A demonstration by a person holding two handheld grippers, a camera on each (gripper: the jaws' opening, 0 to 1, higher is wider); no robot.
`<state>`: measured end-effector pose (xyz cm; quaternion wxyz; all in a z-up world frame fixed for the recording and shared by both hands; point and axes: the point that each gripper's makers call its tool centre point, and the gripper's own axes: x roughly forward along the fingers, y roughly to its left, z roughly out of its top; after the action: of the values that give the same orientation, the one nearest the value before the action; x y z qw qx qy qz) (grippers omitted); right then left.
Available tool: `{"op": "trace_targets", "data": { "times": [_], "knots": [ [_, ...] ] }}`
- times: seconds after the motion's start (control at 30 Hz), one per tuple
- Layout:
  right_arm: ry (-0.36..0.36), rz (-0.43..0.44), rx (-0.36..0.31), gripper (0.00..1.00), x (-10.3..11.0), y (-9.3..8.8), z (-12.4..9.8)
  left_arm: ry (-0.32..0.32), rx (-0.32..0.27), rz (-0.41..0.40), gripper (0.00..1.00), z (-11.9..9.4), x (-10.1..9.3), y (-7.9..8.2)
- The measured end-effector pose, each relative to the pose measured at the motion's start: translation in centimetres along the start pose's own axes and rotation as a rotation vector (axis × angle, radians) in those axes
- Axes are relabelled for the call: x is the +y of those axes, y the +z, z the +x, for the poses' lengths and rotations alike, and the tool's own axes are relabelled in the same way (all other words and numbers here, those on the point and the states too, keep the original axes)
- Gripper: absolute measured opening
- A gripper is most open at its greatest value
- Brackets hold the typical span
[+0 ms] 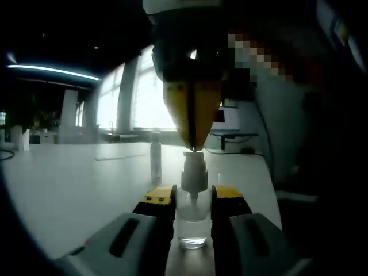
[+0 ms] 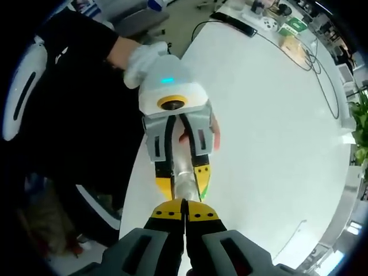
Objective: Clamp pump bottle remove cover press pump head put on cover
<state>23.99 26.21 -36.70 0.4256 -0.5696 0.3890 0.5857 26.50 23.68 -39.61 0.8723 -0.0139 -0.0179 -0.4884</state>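
A clear pump bottle (image 1: 192, 229) stands upright on the white table (image 1: 69, 190), and my left gripper (image 1: 192, 195) is shut on its body from both sides. Its grey pump head (image 1: 194, 172) sticks up above the jaws. My right gripper (image 1: 194, 145) comes down from above, yellow tips shut together and touching the top of the pump head. In the right gripper view, my right gripper (image 2: 185, 208) is shut with nothing between the jaws, directly over the bottle (image 2: 184, 172) held by the left gripper (image 2: 183, 183). A slim clear cover (image 1: 155, 158) stands on the table behind.
A person in black stands at the table's near edge, with a white-gloved hand (image 2: 146, 57) on the left gripper. A black cable (image 2: 276, 46) and small items (image 2: 290, 26) lie at the table's (image 2: 270, 115) far end. A plant (image 2: 361, 126) is off to the right.
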Motion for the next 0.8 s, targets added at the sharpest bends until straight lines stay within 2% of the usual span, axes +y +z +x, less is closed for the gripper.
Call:
{"op": "trace_targets", "data": {
  "times": [0.37,0.8],
  "knots": [
    [-0.010,0.003,-0.020,0.00,-0.02,0.00,-0.68,0.000,-0.002,0.001,0.15,-0.03,-0.03,0.05],
    [0.002,0.017,-0.009,0.00,-0.10,-0.02,-0.62,-0.001,-0.003,0.002,0.15,-0.06,-0.11,0.11]
  ]
}}
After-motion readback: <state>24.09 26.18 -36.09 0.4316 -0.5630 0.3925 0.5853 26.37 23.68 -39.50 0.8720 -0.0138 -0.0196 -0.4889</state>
